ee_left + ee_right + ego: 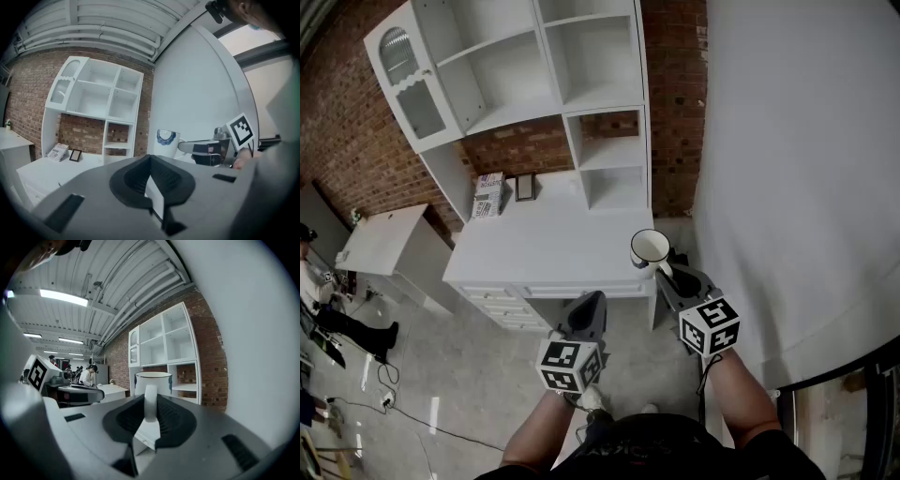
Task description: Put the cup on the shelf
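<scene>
A white cup (650, 248) with a dark rim and blue marks hangs in the air by the desk's (544, 253) front right corner. My right gripper (668, 273) is shut on its handle. In the right gripper view the handle (150, 409) stands upright between the pads, and the cup (153, 382) sits just beyond the right gripper (150, 401). My left gripper (592, 304) hovers lower, in front of the desk, shut with nothing in it; its left gripper view shows the cup (165, 143) off to its right. The white shelf unit (581, 94) rises behind the desk, its compartments bare.
A small box (488, 194) and a picture frame (525, 187) stand at the desk's back left. A white wall (797, 169) runs close on the right. A second white desk (389, 239) and a seated person (337, 323) are at the left, with cables on the floor.
</scene>
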A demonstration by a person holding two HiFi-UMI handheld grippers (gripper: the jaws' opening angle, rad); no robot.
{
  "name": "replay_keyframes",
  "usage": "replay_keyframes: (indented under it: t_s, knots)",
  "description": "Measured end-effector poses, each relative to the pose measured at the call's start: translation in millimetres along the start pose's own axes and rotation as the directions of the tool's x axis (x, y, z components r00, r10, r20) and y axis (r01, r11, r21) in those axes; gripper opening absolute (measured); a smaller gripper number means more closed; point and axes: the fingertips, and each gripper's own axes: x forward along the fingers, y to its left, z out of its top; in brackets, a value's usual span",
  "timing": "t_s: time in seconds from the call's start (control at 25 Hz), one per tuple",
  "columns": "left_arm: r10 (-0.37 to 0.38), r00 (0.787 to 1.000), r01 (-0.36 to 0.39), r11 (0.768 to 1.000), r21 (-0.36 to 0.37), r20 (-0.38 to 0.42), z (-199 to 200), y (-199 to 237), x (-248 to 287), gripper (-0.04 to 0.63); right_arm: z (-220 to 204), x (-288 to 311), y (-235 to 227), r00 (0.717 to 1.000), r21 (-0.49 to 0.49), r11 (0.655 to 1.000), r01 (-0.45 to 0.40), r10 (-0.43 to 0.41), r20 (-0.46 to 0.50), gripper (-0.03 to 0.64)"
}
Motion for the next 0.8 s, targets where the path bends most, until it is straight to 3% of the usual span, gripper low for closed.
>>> replay_keyframes:
  t_s: [0.8]
  knots:
    - [0.013,1.000,-0.013,1.000,-0.018,-0.009,-5.7,-2.6,15.4,0.002,-6.3,4.4,-14.4,1.000,0.011,1.000,-0.015,0.015,-0.007,0.060]
